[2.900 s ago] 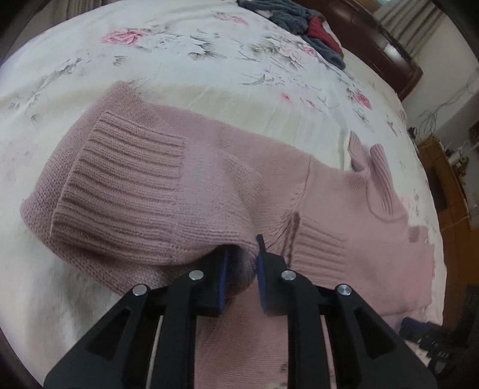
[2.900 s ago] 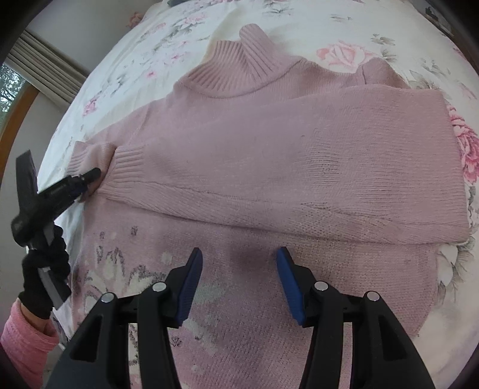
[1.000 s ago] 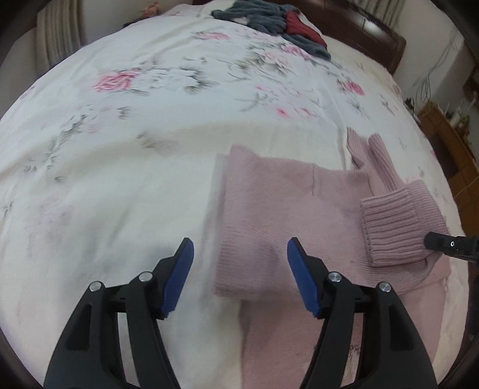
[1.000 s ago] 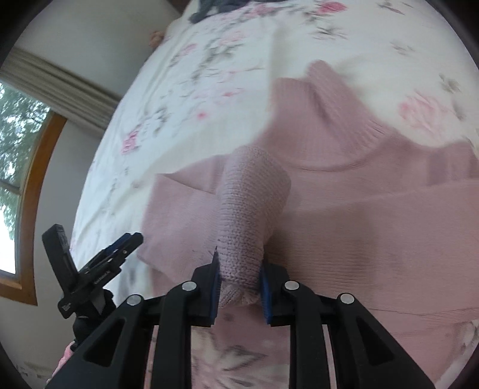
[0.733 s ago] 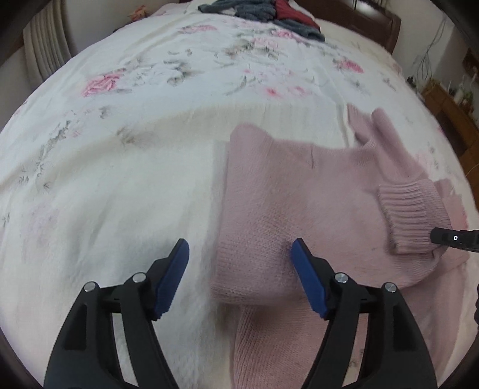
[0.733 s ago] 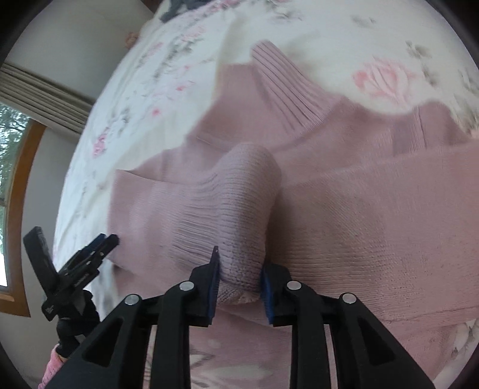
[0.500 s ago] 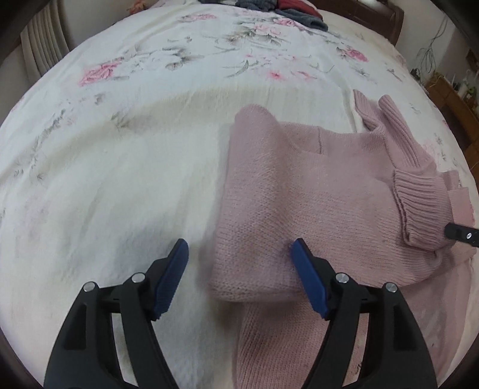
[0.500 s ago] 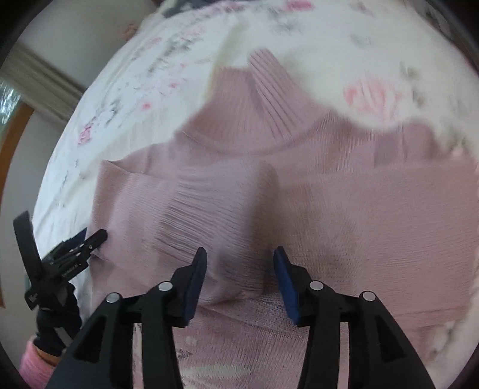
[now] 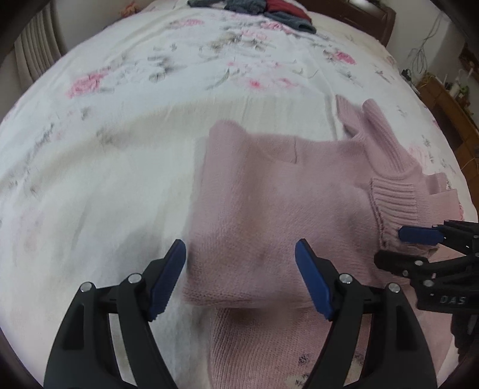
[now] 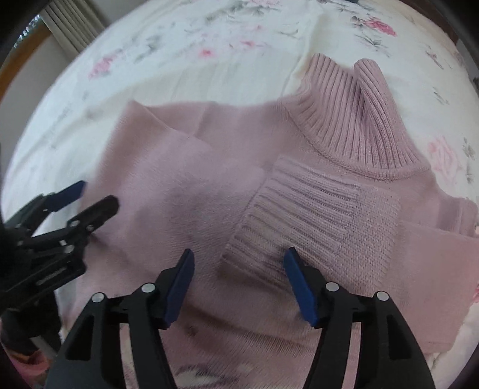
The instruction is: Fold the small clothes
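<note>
A pink knitted sweater (image 10: 191,185) lies flat on a bed (image 9: 125,119) covered with a white floral sheet. Its ribbed turtleneck collar (image 10: 356,119) points away from both cameras, toward the far end of the bed; the body runs lengthwise from collar toward the viewer. Both sleeves are folded across the chest, crosswise to that axis. The ribbed cuff (image 10: 302,215) of the upper sleeve lies just below the collar, its open end facing the right gripper.

The left gripper (image 9: 239,278) hovers with its blue-padded fingers spread wide, holding nothing, above the folded shoulder edge at the sweater's left side. The right gripper (image 10: 238,284) is likewise spread apart and empty, positioned over the cuff; contact with the fabric cannot be determined.

A heap of dark grey and red clothes (image 9: 263,9) sits at the far end of the bed, well apart from the sweater. Part of the view is motion-blurred.
</note>
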{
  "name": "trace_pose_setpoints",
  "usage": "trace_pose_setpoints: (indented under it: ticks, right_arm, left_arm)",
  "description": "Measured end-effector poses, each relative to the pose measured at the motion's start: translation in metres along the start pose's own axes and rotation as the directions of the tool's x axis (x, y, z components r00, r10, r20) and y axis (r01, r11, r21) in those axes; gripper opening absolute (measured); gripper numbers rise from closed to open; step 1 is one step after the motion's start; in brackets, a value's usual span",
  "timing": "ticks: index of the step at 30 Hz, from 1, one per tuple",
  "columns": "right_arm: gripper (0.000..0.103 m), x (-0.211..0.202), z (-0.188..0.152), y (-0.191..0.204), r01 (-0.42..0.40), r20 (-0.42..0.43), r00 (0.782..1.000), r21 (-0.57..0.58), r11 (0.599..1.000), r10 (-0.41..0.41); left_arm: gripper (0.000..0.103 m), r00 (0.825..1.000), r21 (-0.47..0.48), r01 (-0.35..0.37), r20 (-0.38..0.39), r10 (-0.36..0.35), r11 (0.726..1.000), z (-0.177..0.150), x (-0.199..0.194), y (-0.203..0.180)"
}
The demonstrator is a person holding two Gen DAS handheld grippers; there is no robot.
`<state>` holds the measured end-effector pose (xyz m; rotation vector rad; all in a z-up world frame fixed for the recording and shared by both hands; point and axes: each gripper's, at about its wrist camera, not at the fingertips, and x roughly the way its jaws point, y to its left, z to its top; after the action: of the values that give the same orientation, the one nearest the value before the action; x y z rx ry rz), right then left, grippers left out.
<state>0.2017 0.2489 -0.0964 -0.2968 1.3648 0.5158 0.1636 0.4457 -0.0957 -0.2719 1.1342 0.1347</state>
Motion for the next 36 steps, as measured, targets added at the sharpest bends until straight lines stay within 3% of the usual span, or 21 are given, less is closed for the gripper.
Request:
trace_pose_setpoints:
  ticks: [2,4,5,7,16,24,26,29,30,31,32,34,36]
  right_arm:
    - [0.061,0.006,0.001,0.001,0.03,-0.01,0.999,-0.009,1.0,-0.03]
    - [0.041,0.006,0.0,0.002,0.065,0.001,0.998,-0.019,0.998,-0.065]
    - [0.038,0.005,0.0,0.0,0.08,0.004,0.997,-0.016,0.997,-0.08]
    - [0.016,0.0,-0.001,-0.009,0.026,0.012,1.0,0.017,1.0,-0.027]
    - [0.014,-0.068,-0.024,-0.082,-0.147,0.158,0.98,0.19,0.971,0.118]
    - [0.014,-0.094,-0.053,-0.143,-0.176,0.186,0.975,0.292,0.94,0.124]
    - [0.014,-0.092,-0.064,-0.157,-0.162,0.172,0.979,0.314,0.935,0.112]
    - [0.025,-0.088,-0.079,-0.176,-0.12,0.143,0.987,0.343,0.932,0.075]
    - [0.039,-0.086,-0.086,-0.186,-0.12,0.141,0.987,0.368,0.922,0.072]
    - [0.047,-0.086,-0.09,-0.192,-0.128,0.147,0.986,0.377,0.917,0.077]
    - [0.048,-0.086,-0.094,-0.199,-0.14,0.163,0.983,0.387,0.912,0.082]
    - [0.063,-0.084,-0.098,-0.209,-0.169,0.182,0.978,0.403,0.899,0.102]
    - [0.065,-0.076,-0.096,-0.219,-0.206,0.185,0.973,0.431,0.878,0.138]
  left_arm:
    - [0.075,1.0,-0.009,0.003,-0.02,-0.003,1.0,-0.004,0.007,0.002]
    - [0.076,1.0,-0.01,0.003,-0.022,-0.003,1.0,-0.006,0.01,0.003]
    - [0.076,1.0,-0.008,0.003,-0.02,-0.004,1.0,-0.007,0.01,0.004]
    - [0.076,1.0,-0.005,0.001,-0.019,-0.001,1.0,-0.007,0.009,0.004]
    - [0.076,0.999,0.019,-0.034,-0.02,0.035,0.999,-0.005,0.008,-0.006]
    - [0.077,0.998,0.031,-0.063,-0.018,0.063,0.998,-0.005,0.011,-0.011]
    - [0.077,0.997,0.038,-0.069,-0.018,0.07,0.997,-0.005,0.011,-0.012]
    - [0.077,0.997,0.047,-0.074,-0.01,0.074,0.996,-0.003,0.004,-0.015]
    - [0.077,0.997,0.05,-0.073,0.007,0.073,0.996,-0.001,-0.001,-0.017]
    - [0.077,0.997,0.057,-0.072,0.028,0.071,0.996,0.001,-0.007,-0.019]
    - [0.077,0.997,0.064,-0.067,0.048,0.064,0.996,0.003,-0.012,-0.023]
    - [0.077,0.996,0.071,-0.051,0.073,0.045,0.996,0.006,-0.018,-0.029]
    - [0.077,0.997,0.085,-0.037,0.074,0.03,0.996,0.01,-0.017,-0.039]
